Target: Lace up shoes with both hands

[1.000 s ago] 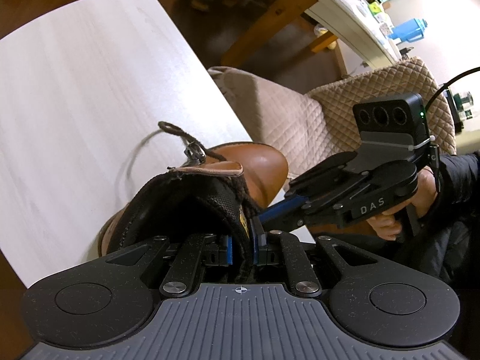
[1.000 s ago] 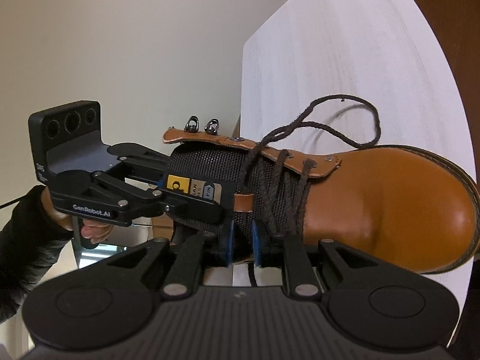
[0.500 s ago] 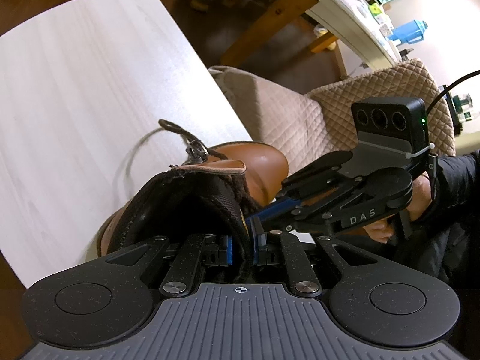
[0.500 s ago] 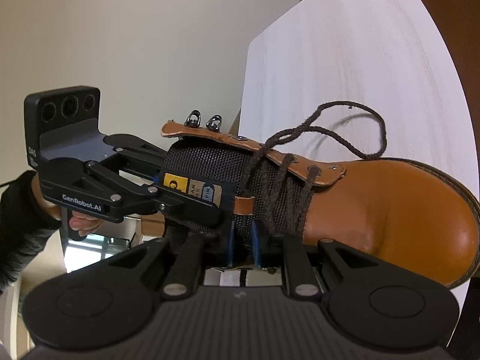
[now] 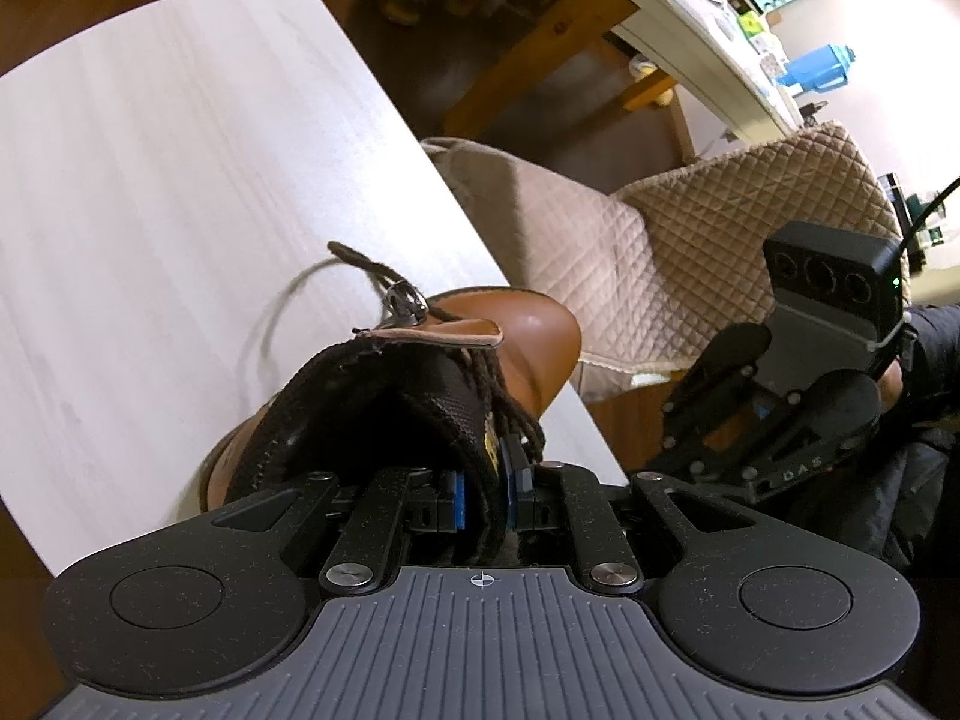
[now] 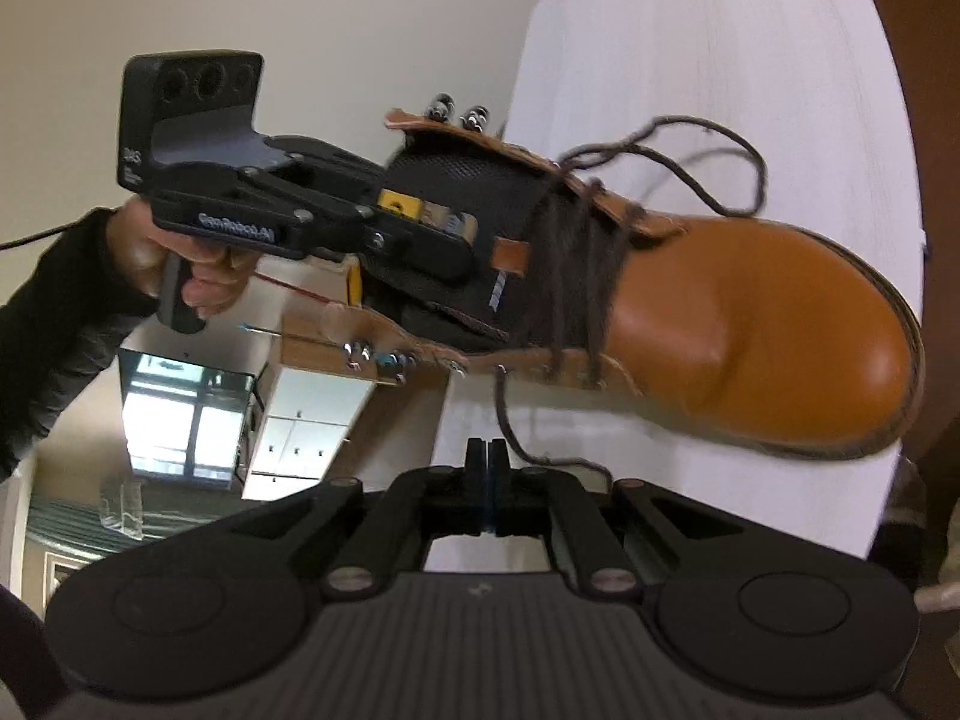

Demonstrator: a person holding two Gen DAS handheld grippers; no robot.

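Tan boot (image 6: pixel 750 324) fills centre frame; left gripper (image 5: pixel 485 489) clamps its tongue (image 5: pixel 480 420), right gripper (image 6: pixel 487 483) pinched together, empty.

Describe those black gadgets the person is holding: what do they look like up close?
Each is a matte black pistol-grip tool. The left gripper has linked metal bars, blue-padded fingers, white "GenRobot.AI" lettering and a boxy three-lens block on top. The right gripper looks the same, with "DAS" lettering, a green light and a black cable. Both have ribbed grey housings with round caps. The person wears black sleeves.

White table (image 5: pixel 150 180), quilted chair (image 5: pixel 690 228), wooden floor (image 5: pixel 510 78)
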